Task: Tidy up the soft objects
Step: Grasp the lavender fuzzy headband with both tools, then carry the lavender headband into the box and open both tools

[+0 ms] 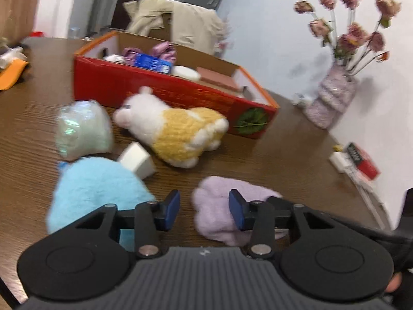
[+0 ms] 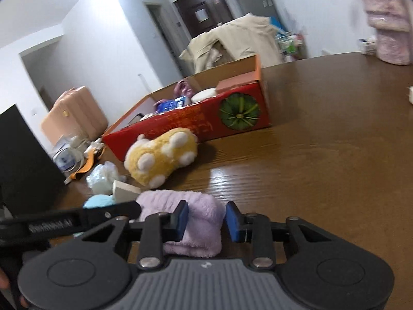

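Right now both my grippers crowd the lilac fluffy cloth [image 2: 196, 222], which lies on the wooden table [image 2: 322, 170] nearest me, well short of the red cardboard box [image 1: 165, 95] where I judge the soft things belong. My right gripper [image 2: 206, 219] straddles its bunched end, pads apart, one just brushing the pile, not yet clenched. My left gripper [image 1: 205, 210] hangs unclenched at the other edge, nothing between its pads. The yellow-and-white plush [image 1: 178, 131] waits beside the box.

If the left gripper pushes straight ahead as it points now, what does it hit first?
Most likely the lilac fluffy cloth, lying just ahead of the left gripper and partly between its fingertips. Beyond it sits the yellow-and-white plush toy; depth is uncertain.
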Demonstrator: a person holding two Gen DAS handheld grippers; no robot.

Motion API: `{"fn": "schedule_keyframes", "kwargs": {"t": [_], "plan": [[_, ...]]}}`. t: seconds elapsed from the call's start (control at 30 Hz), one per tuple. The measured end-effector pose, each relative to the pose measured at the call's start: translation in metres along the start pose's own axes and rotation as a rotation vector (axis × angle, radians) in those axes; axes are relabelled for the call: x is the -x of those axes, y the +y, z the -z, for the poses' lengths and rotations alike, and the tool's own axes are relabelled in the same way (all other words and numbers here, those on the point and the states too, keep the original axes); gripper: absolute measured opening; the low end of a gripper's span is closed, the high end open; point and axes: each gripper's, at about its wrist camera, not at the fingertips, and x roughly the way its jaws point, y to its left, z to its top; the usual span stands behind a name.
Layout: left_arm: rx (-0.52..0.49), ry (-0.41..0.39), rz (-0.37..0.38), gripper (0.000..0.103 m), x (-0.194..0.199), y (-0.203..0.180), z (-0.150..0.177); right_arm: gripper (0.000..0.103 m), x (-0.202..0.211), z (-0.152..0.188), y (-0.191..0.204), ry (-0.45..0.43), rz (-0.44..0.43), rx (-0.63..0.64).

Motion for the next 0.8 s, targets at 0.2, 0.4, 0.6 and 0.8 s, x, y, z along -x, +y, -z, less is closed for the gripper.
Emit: {"fn": "schedule_keyframes", "kwargs": {"t": [0.2,0.4,0.6,0.8], "plan": [[0.026,0.056,0.022,0.031,-0.014,0.003,0.004,0.029,-0.005,0.002,-0.006,0.006,-0.025,-0.039],[-0.025,0.046,0.045,0.024,-0.003,-0.005,-0.004,0.016,0.003,-0.004,0.002,0.006,-0.041,-0.032],[-0.139,-0.089,0.117,0.025,0.012,-0.025,-0.103,0.016,0.016,-0.101,0.04,-0.18,-0.055,0.15],[0.033,0.087,0.014,0.025,-0.115,0.003,-0.201,0.016,-0.112,-0.199,0.021,-0.012,0.072,0.201]]}}
